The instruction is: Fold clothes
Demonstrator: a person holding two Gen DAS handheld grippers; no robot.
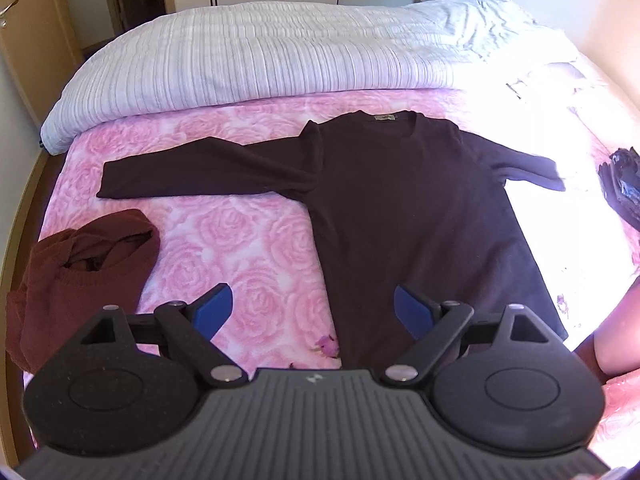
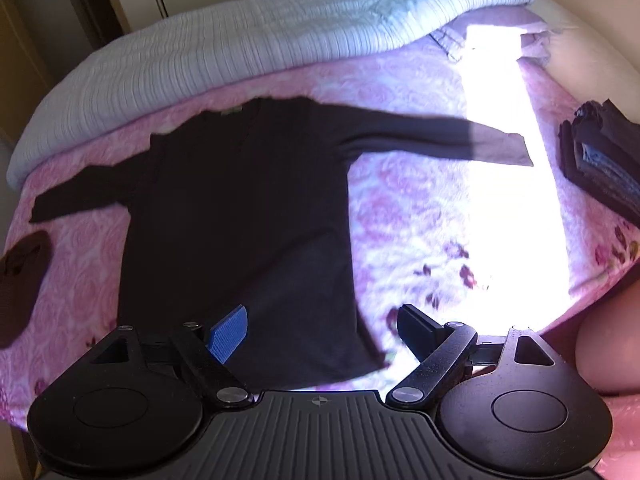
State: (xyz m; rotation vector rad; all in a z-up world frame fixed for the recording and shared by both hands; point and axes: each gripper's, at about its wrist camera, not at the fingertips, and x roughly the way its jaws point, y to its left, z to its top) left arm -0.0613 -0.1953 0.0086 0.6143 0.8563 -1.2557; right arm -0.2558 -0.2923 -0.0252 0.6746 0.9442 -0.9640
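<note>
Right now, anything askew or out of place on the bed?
The dark long-sleeved top lies flat, sleeves spread, though its body runs at a slant. A maroon sweater sits crumpled at the left, unfolded. The left gripper and right gripper are open and hold nothing. No damage or spills.

Bed's got a pink rose-print sheet (image 1: 256, 236). Dark long-sleeve top (image 1: 400, 208) spread flat on it, sleeves out. Crumpled maroon sweater (image 1: 80, 276) at the left edge, folded dark pile (image 1: 624, 184) right, striped duvet (image 1: 256, 52) bunched behind.
</note>
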